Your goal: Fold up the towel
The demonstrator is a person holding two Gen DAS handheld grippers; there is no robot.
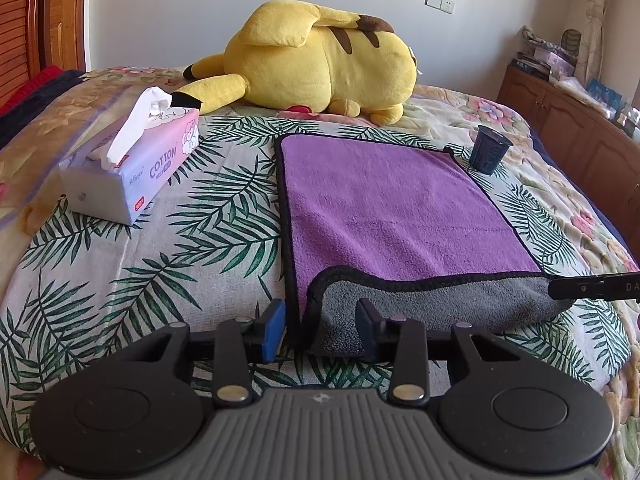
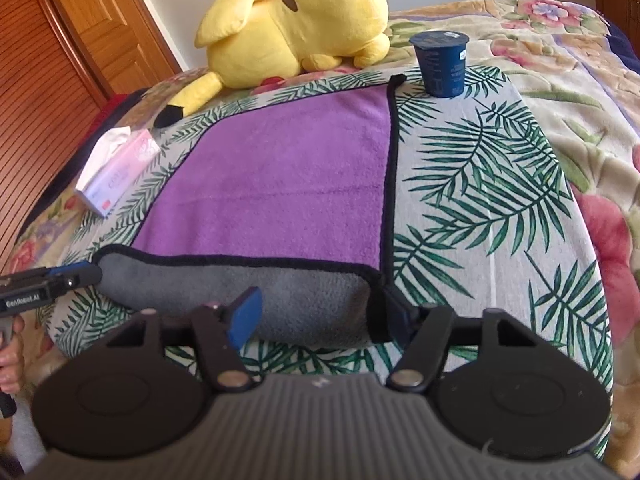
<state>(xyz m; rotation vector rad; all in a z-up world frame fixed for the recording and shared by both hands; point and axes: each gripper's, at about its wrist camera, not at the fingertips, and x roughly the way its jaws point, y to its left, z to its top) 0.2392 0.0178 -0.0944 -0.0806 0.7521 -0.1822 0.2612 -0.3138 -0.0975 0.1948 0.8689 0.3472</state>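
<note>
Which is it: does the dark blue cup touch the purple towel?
Apart. The right wrist view shows leaf-print cloth between the dark blue cup and the edge of the purple towel.

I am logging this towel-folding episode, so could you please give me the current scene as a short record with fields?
surface: bed with palm-leaf cloth
towel: purple face up, near edge rolled over, grey underside showing
left gripper: open, jaws astride the towel's near left corner
right gripper: open, at the near right corner
tissue pack: left of towel
dark cup: upright, by the far right corner
yellow plush toy: behind towel
</note>
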